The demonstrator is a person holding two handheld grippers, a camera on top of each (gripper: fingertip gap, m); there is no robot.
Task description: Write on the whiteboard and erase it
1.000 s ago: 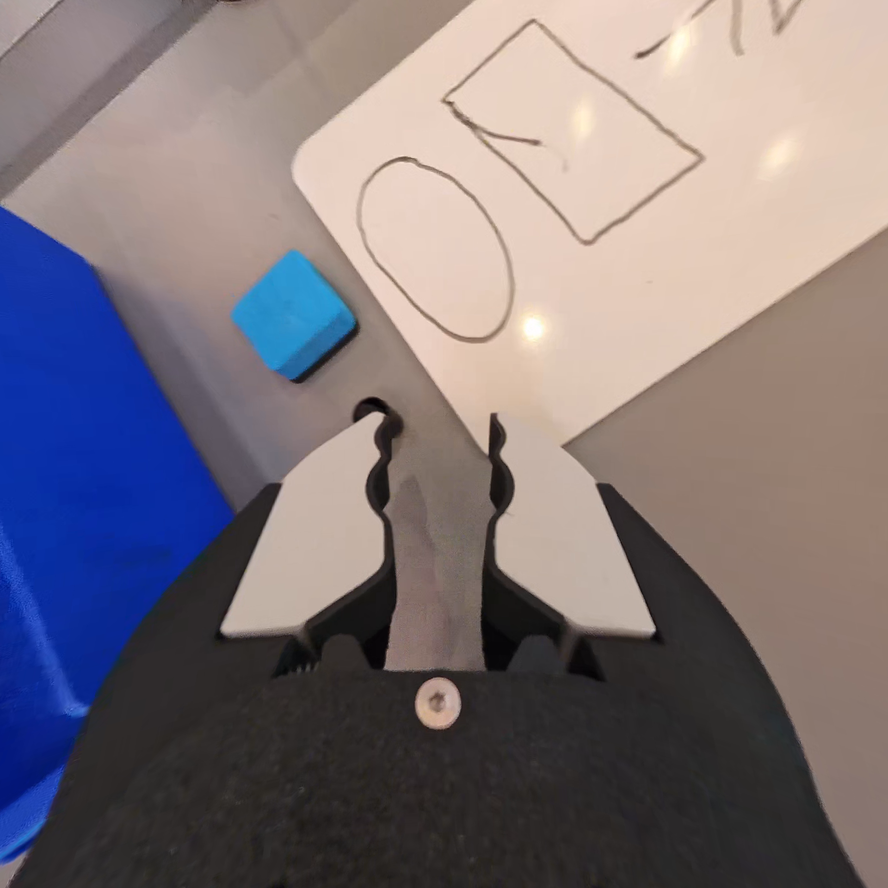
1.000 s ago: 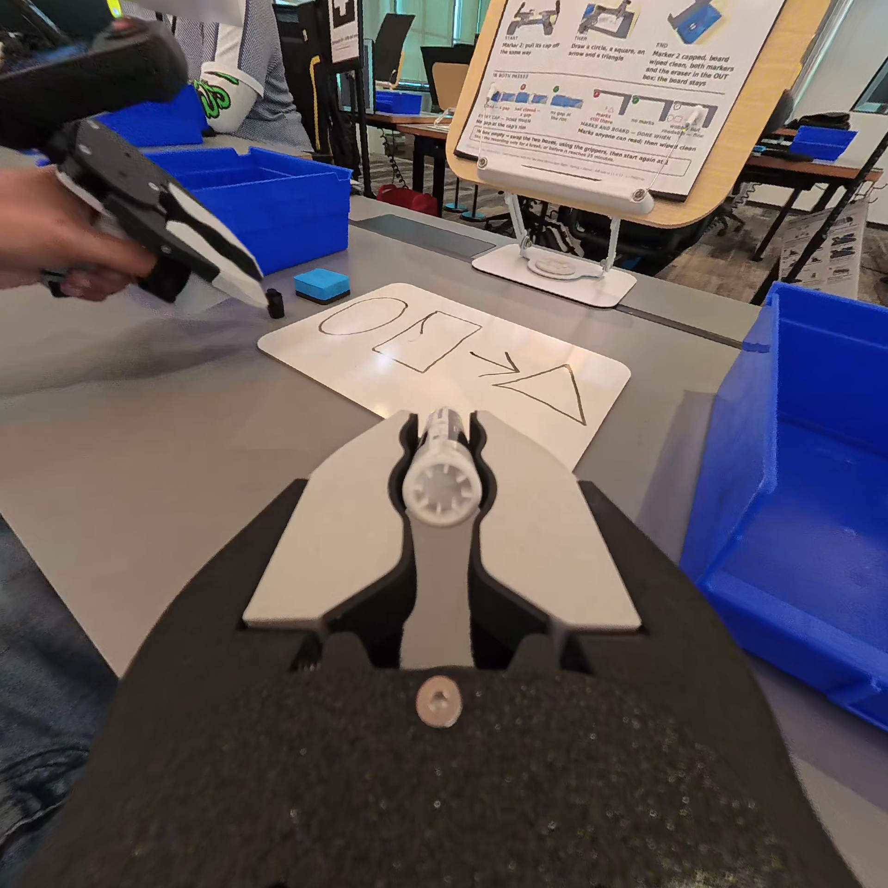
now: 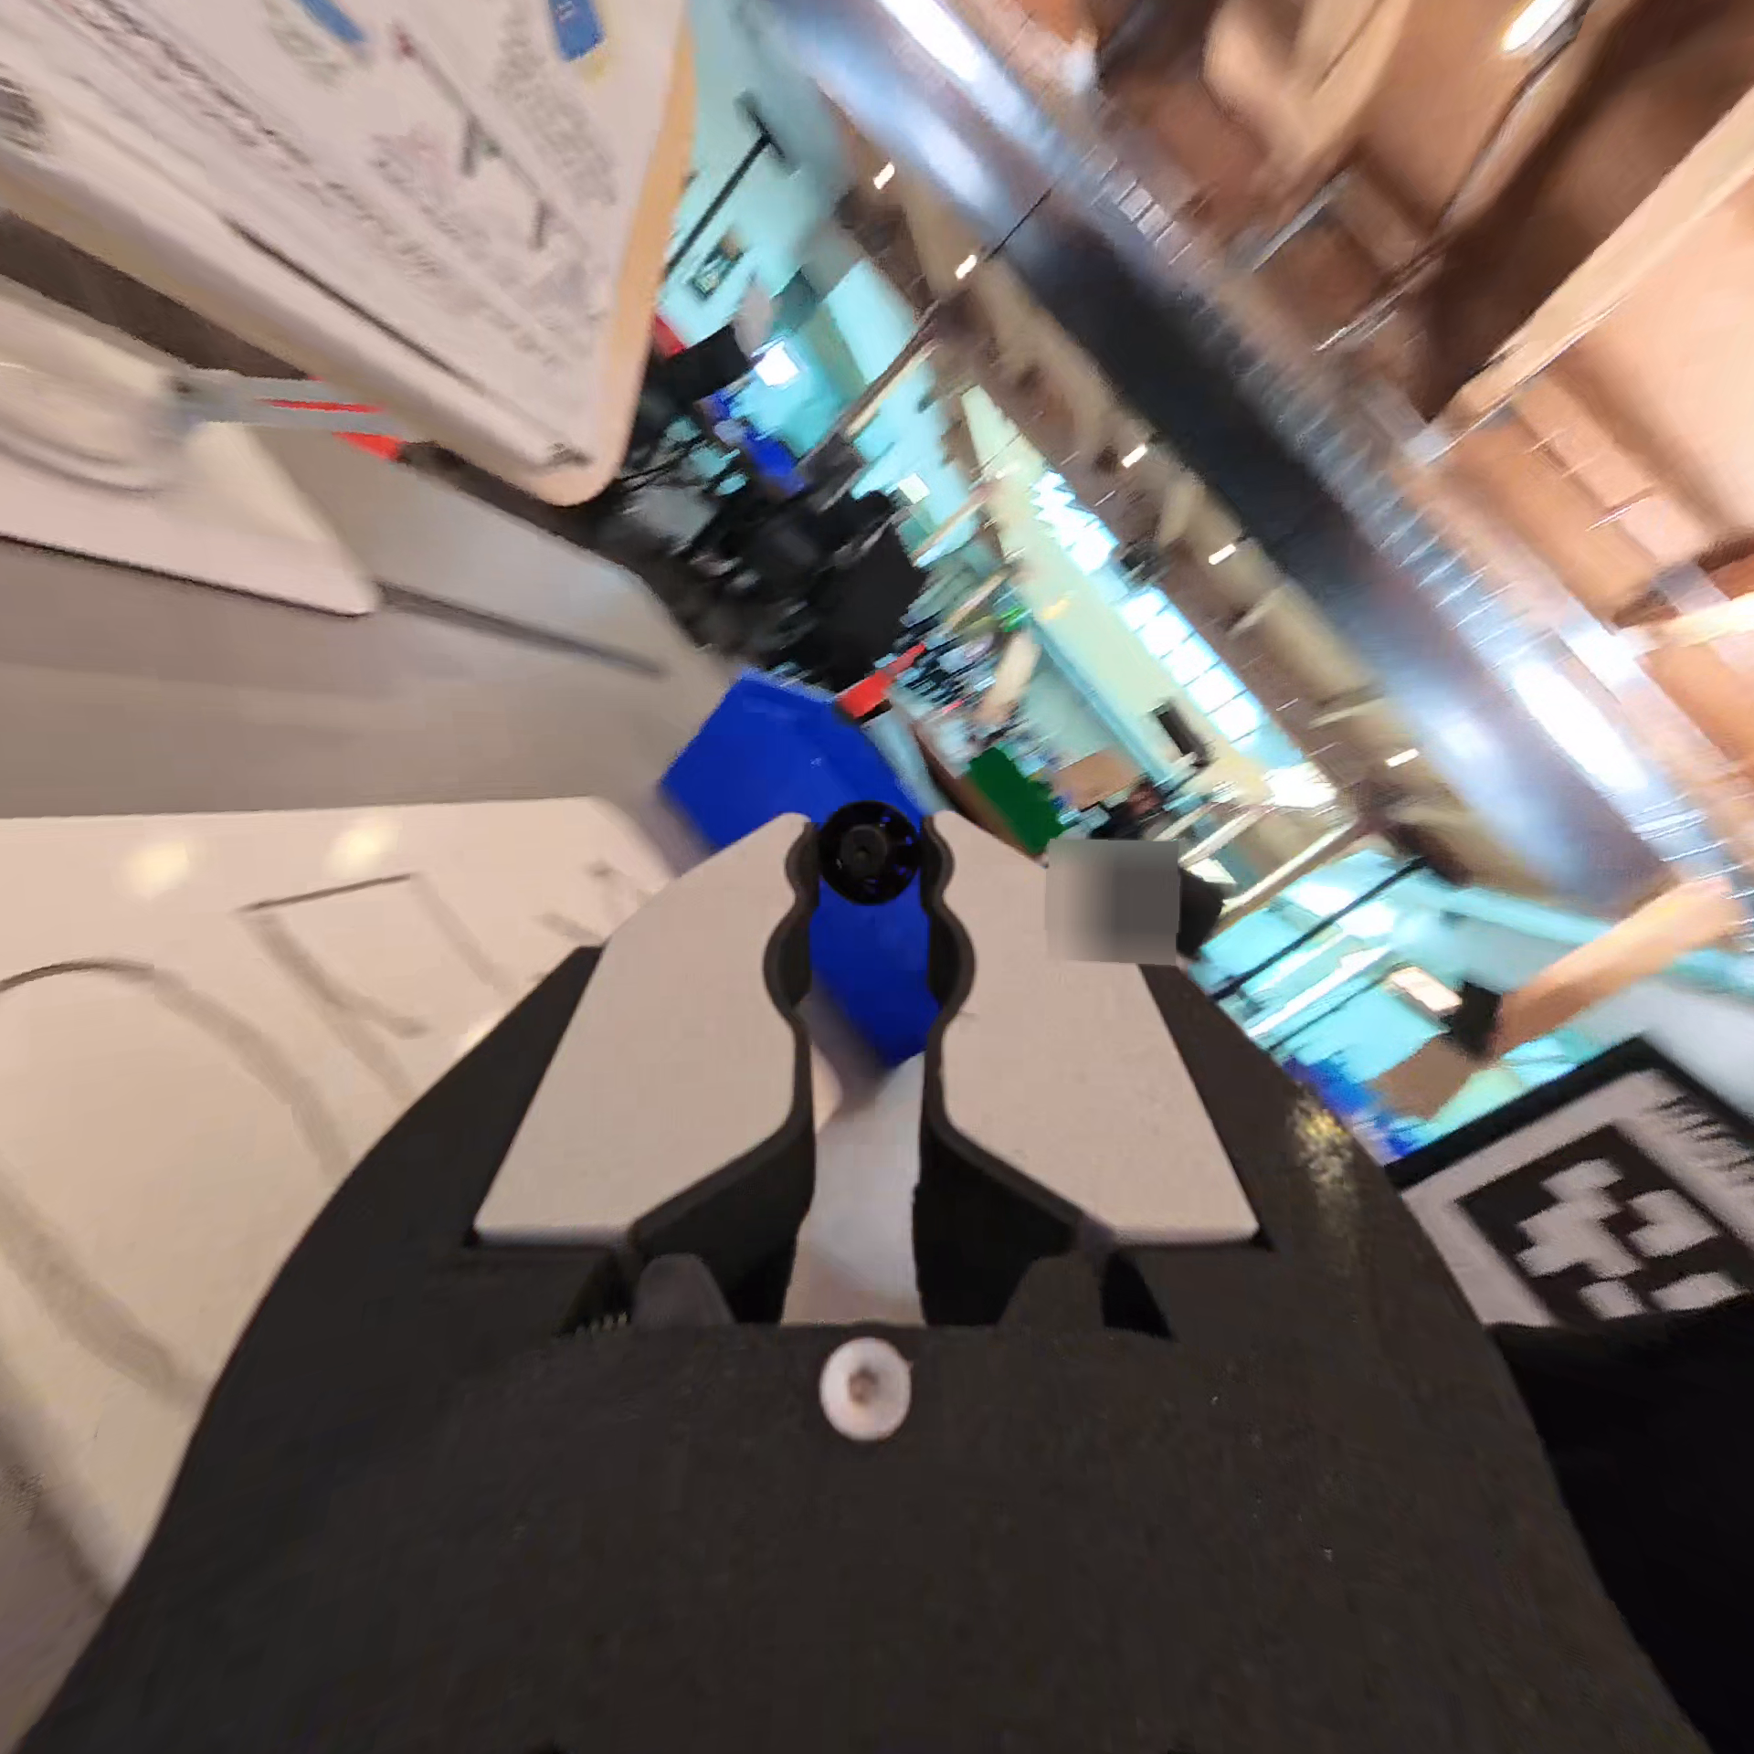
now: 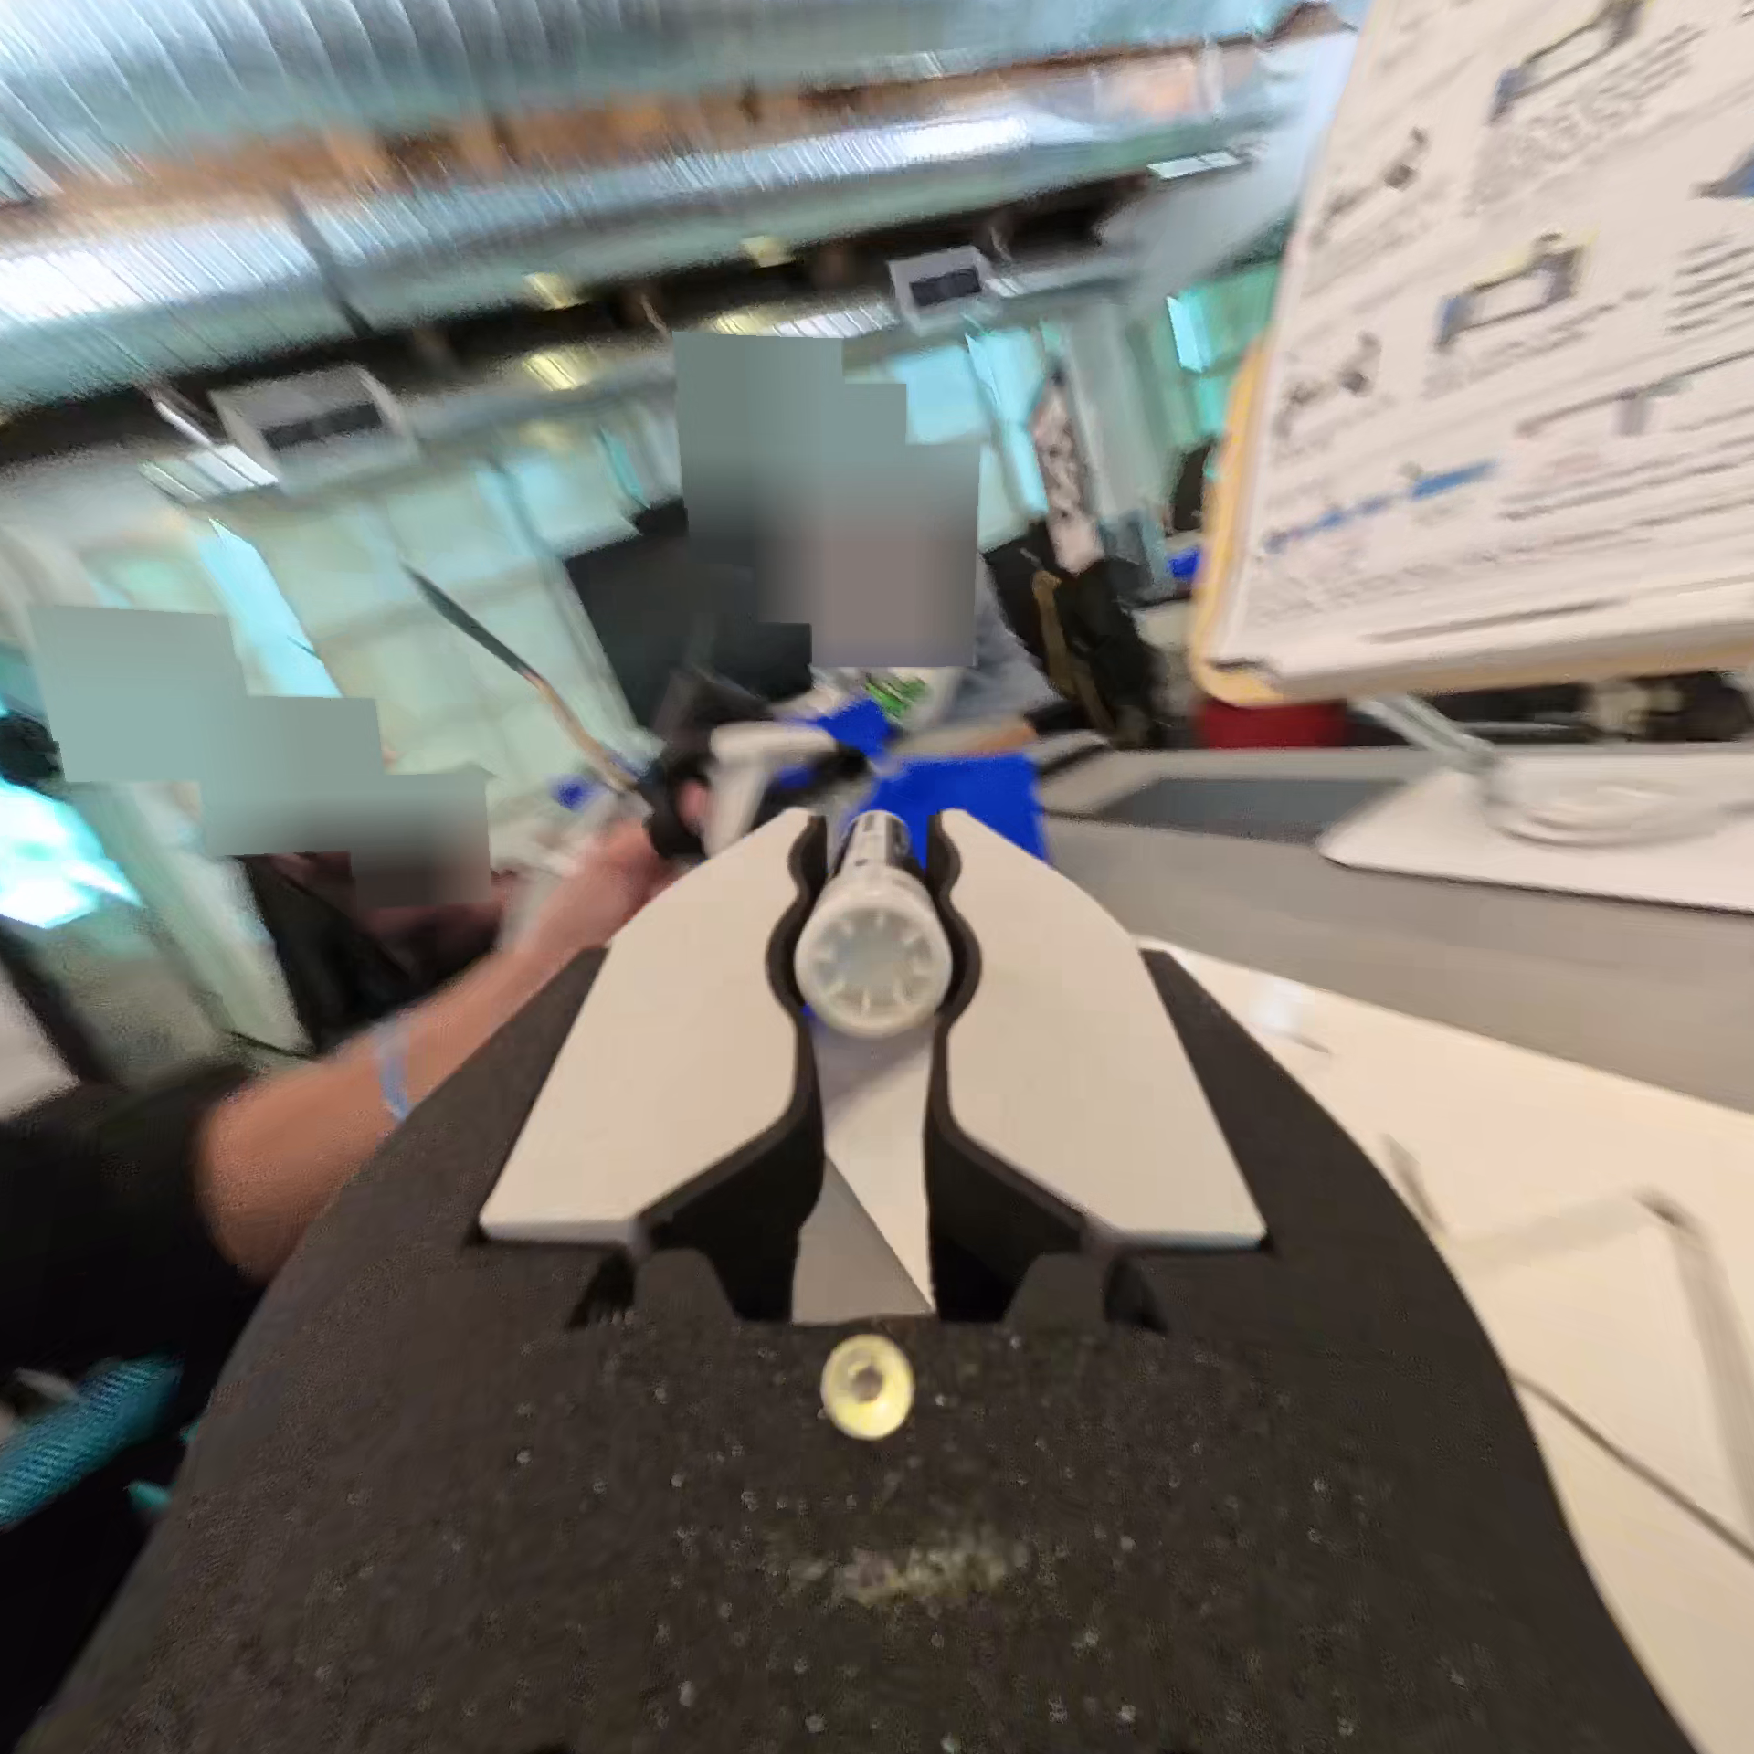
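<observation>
My left gripper (image 3: 866,835) is shut on a small black marker cap (image 3: 866,859), held end-on between its tips and lifted off the table. My right gripper (image 4: 873,826) is shut on a white marker (image 4: 873,959), with its ribbed back end towards the camera and its barrel pointing away. The left gripper also shows in the right wrist view (image 4: 740,788), held by a hand just beyond the marker's far end. The whiteboard (image 3: 190,1091) carries black drawn shapes and lies on the grey table; it also shows in the right wrist view (image 4: 1424,1186). The eraser is out of view.
A blue bin (image 3: 788,750) stands beyond the whiteboard, and another blue bin (image 4: 959,788) is behind the left gripper. An instruction board on a stand (image 4: 1519,332) is at the table's back. A black body with a black-and-white tag (image 3: 1614,1224) is at the right. People are in the background.
The left gripper has closed on the black cap that stood on the table and lifted it. Both grippers have swung up and turned towards each other; both views are motion-blurred.
</observation>
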